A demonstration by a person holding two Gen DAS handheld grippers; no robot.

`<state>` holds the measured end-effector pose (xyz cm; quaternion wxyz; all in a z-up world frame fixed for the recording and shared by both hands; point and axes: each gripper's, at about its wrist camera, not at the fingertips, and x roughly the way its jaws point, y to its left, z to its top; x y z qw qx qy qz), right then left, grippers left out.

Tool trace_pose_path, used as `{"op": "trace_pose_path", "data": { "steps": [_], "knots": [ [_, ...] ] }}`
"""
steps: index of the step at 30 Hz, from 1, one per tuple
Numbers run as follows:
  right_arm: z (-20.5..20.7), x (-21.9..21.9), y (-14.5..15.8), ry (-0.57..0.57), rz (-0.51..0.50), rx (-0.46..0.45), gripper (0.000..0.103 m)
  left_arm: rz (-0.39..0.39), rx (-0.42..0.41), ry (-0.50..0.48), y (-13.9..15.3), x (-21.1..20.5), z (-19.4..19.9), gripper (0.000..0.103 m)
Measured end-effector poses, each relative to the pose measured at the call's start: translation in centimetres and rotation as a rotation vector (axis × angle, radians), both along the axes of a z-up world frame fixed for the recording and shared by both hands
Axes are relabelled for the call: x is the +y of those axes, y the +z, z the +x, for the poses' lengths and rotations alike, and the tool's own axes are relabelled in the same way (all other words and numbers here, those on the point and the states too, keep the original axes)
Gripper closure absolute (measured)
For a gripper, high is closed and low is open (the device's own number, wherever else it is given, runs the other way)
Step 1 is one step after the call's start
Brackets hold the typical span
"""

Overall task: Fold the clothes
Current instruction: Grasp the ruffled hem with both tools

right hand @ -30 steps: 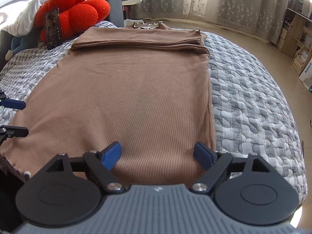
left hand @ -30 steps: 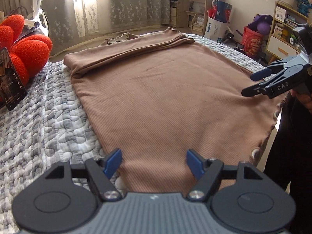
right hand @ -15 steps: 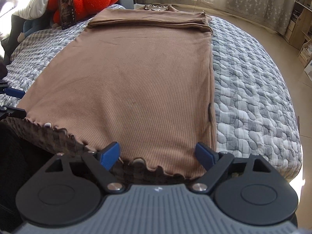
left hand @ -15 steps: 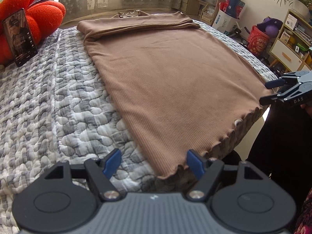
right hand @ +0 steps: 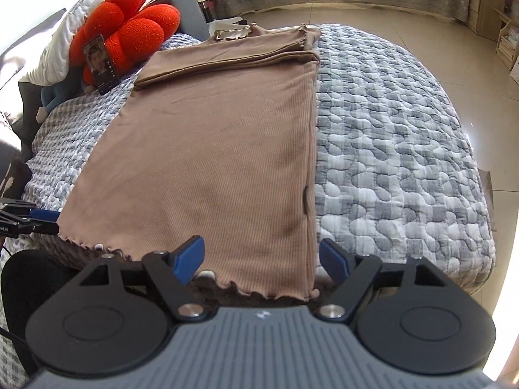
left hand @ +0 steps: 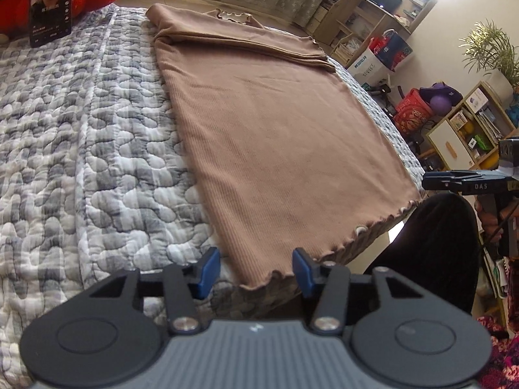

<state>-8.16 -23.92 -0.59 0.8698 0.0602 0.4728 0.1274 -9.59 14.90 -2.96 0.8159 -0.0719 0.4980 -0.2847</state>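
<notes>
Right wrist view takes in most of the bed (right hand: 405,136), its grey-and-white quilt spread under a long brown ribbed garment (right hand: 220,149) that lies flat down the middle, the sleeves folded across the chest at the far end and the frilled hem (right hand: 259,290) hanging just over the near edge of the mattress. Laid out smooth like this, the cloth looks ready for a lengthwise fold from hem toward collar, and that seems to be why both tools sit at the hem, one at each corner. A red flower-shaped cushion (right hand: 129,29) sits by the headboard with a phone (right hand: 100,64) leaning against it, well clear of the garment. The right gripper (right hand: 261,259) hovers over the hem's right corner with its blue fingers spread wide and nothing between them; the cloth's corner lies between and just below them. The left gripper (left hand: 256,267) is lined up the same way at the other corner, fingers wide and empty, the hem's edge between their tips. Each tool pokes into the other's view from the side.
</notes>
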Motion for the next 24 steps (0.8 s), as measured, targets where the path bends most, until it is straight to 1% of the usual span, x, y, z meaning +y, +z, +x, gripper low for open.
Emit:
{"op": "trace_pose_path", "data": {
  "steps": [3, 6, 8, 11, 13, 15, 19, 23, 24],
  "knots": [
    [1.3, -0.3, -0.2, 0.058, -0.027, 0.033, 0.035, -0.026, 0.022, -0.001, -0.1, 0.1, 0.3, 0.057],
    [2.9, -0.9, -0.9, 0.116, -0.046, 0.106, 0.040, -0.038, 0.050, -0.003, -0.1, 0.3, 0.7, 0.060],
    [4.0, -1.4, -1.4, 0.152, -0.037, 0.172, 0.043, -0.050, 0.071, -0.001, -0.1, 0.6, 1.0, 0.062],
    [5.2, -2.5, -1.7, 0.182, 0.007, 0.243, 0.048, -0.056, 0.092, 0.014, -0.1, 1.1, 1.5, 0.063],
    [5.6, -3.0, -1.4, 0.178, 0.021, 0.268, 0.053, -0.068, 0.106, 0.021, -0.3, 1.4, 1.9, 0.063],
    [6.0, -3.5, -1.2, 0.177, 0.033, 0.292, 0.053, -0.085, 0.122, 0.024, -0.4, 1.7, 2.2, 0.063],
    [5.7, -3.2, -1.4, 0.224, 0.045, 0.324, 0.056, -0.117, 0.153, 0.024, -0.9, 2.0, 2.8, 0.063],
    [5.9, -2.6, -1.5, 0.241, 0.069, 0.325, 0.056, -0.143, 0.181, 0.004, -1.3, 1.4, 3.5, 0.063],
    [5.9, -2.6, -1.5, 0.245, 0.081, 0.331, 0.059, -0.143, 0.186, -0.001, -1.3, 1.3, 3.7, 0.063]
  ]
}}
